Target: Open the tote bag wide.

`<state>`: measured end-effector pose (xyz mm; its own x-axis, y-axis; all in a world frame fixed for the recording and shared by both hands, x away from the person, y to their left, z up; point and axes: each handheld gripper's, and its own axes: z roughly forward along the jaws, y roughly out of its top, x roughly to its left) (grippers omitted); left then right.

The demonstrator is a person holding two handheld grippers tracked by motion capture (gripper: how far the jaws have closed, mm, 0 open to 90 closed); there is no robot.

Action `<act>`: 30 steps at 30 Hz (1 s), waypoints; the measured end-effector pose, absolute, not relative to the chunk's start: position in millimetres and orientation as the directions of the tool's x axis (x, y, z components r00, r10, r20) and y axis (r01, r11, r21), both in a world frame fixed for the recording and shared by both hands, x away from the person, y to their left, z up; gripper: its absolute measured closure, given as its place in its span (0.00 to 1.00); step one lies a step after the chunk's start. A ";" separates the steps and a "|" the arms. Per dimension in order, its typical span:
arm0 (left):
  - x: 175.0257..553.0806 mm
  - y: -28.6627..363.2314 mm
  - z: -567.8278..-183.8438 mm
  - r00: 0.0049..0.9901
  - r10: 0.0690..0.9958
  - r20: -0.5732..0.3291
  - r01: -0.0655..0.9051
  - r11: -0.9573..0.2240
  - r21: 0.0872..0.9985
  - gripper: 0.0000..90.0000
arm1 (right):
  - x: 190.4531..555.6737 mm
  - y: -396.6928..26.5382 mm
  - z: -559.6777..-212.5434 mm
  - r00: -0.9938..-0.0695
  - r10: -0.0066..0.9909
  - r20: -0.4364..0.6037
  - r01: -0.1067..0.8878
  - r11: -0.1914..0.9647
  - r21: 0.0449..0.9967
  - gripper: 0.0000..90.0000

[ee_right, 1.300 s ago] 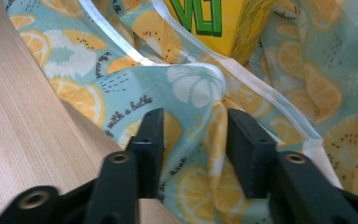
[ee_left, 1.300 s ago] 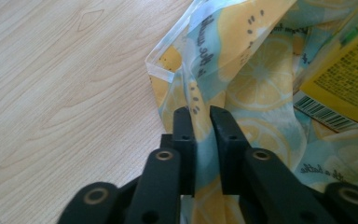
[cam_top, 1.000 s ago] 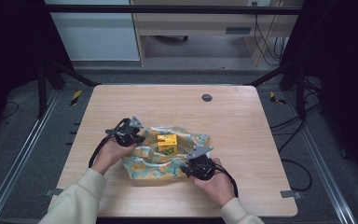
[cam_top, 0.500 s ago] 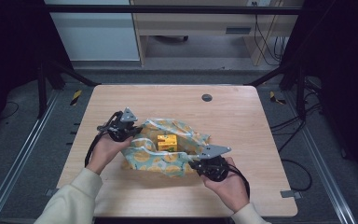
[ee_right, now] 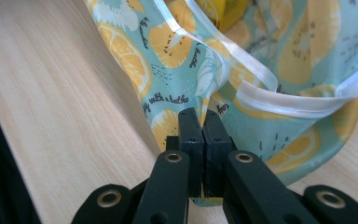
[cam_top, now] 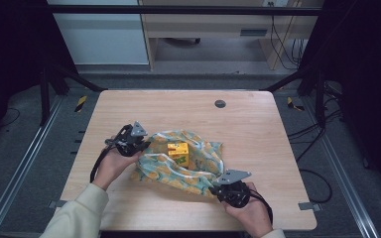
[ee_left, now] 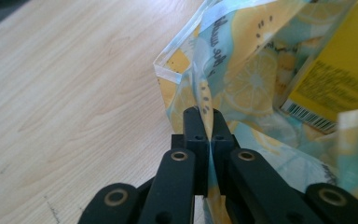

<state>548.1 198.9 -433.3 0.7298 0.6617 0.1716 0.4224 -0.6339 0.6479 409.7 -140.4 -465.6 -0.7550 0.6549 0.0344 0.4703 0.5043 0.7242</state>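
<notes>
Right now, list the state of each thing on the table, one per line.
Lemon-print cloth: rumpled, pulled out between two corners, partly lifted.
Yellow box: resting on the cloth, uncovered.
Left claw: shut on a cloth edge.
Right claw: shut on the near cloth corner.
Table: bare wood around the cloth.

Yellow box cut off, print seemingly unreadable.
</notes>
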 end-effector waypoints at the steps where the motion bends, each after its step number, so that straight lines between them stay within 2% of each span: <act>1: 549.2 198.7 -435.8 0.730 0.663 0.168 0.428 -0.635 0.643 1.00 | 411.4 -140.5 -468.4 -0.755 0.655 0.035 0.474 0.508 0.719 0.99; 13: 560.6 200.9 -462.4 0.716 0.682 0.148 0.471 -0.628 0.619 1.00 | 417.0 -141.2 -479.5 -0.745 0.667 0.021 0.494 0.530 0.689 0.99; 30: 565.7 203.0 -473.6 0.711 0.691 0.133 0.485 -0.617 0.620 1.00 | 417.6 -144.7 -487.3 -0.738 0.672 0.062 0.544 0.539 0.643 1.00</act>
